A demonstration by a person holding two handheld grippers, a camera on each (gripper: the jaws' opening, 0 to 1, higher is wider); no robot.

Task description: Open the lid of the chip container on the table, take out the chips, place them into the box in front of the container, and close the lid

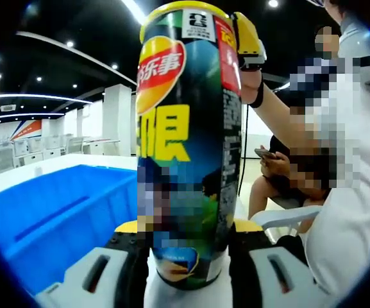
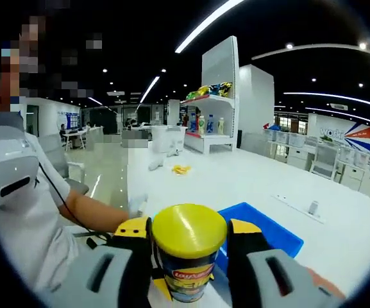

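A tall chip can [image 1: 185, 147] with a yellow lid stands upright between my left gripper's [image 1: 186, 232] jaws, which are shut on its lower body. At the can's top right, the right gripper's yellow-tipped jaw [image 1: 247, 37] presses against the rim, a person's hand behind it. In the right gripper view I look down on the yellow lid [image 2: 189, 231], still seated on the can [image 2: 186, 282]. My right gripper [image 2: 189, 239] is shut on the lid, one jaw on each side. The blue box [image 1: 56, 215] lies left of the can, and also shows as blue box [image 2: 261, 228] behind it.
The white table [image 2: 236, 183] stretches away with a small yellow item [image 2: 181, 169] far off. A person's arm [image 2: 98, 218] and seated body [image 1: 338, 192] are close on one side. Shelves with goods [image 2: 207, 122] stand at the back.
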